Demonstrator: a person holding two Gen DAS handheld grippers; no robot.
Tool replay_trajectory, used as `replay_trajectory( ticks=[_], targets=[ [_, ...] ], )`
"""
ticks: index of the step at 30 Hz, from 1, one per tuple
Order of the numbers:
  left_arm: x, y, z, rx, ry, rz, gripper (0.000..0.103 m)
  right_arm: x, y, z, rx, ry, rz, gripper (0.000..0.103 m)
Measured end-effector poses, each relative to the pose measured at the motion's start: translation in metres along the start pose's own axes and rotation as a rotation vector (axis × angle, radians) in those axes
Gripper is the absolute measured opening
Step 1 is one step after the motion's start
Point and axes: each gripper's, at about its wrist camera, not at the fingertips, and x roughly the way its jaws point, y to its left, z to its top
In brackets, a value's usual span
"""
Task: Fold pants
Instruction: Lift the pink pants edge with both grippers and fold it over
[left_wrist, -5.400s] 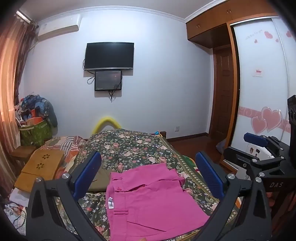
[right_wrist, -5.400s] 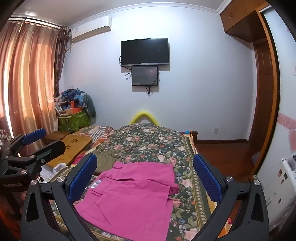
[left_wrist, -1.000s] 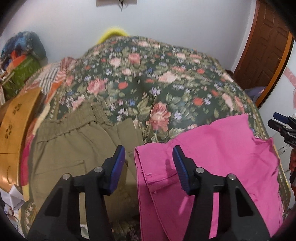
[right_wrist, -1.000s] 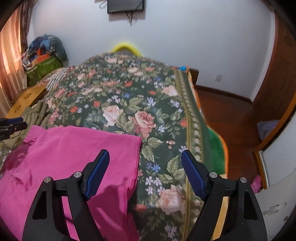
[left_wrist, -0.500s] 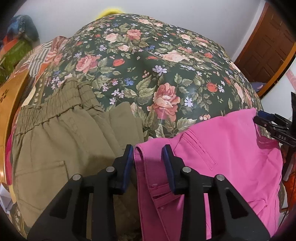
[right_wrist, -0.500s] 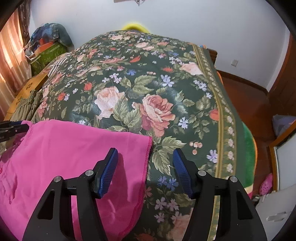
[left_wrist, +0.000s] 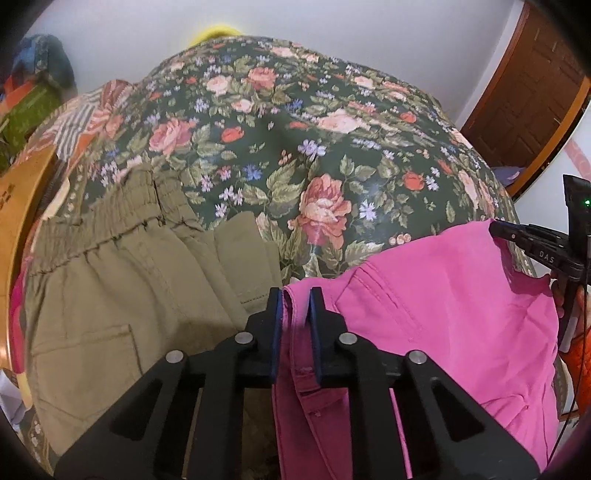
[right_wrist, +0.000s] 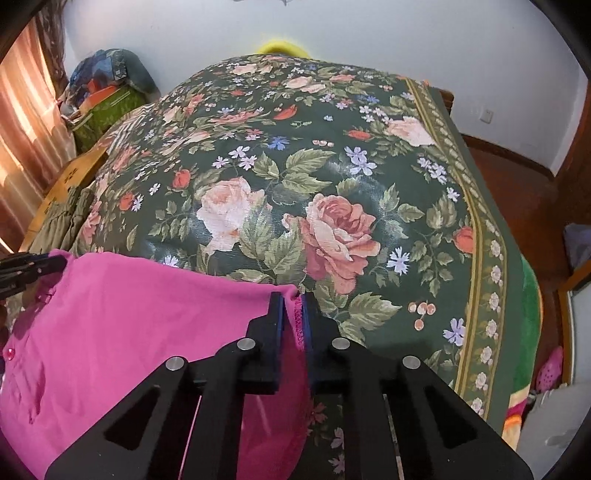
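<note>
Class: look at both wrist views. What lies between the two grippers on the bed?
The pink pants, spread flat, span from the left gripper to the right gripper; both views show this.

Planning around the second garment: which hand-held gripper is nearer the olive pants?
Left. The left hand-held gripper grips the pink pants right beside the olive pants; the right hand-held gripper holds the pink pants' far corner.

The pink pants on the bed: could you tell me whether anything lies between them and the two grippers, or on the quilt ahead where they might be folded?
Nothing visible does. The left gripper is closing on the pink pants at one far corner, with cloth between its pads. The right gripper is shut on the other. The floral quilt ahead is bare; the olive pants lie alongside.
</note>
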Motion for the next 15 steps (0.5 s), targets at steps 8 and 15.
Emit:
replay_trajectory(
  ticks=[8, 15],
  targets=[
    [-0.057, -0.007, 0.018, 0.031, -0.128, -0.001, 0.011, -0.045, 0.001, 0.017, 0.041, -0.127, 0.059, 0.005],
    [-0.117, -0.019, 0.04, 0.063, -0.259, 0.005, 0.011, -0.103, 0.017, 0.044, 0.01, -0.265, 0.026, 0.004]
  ],
)
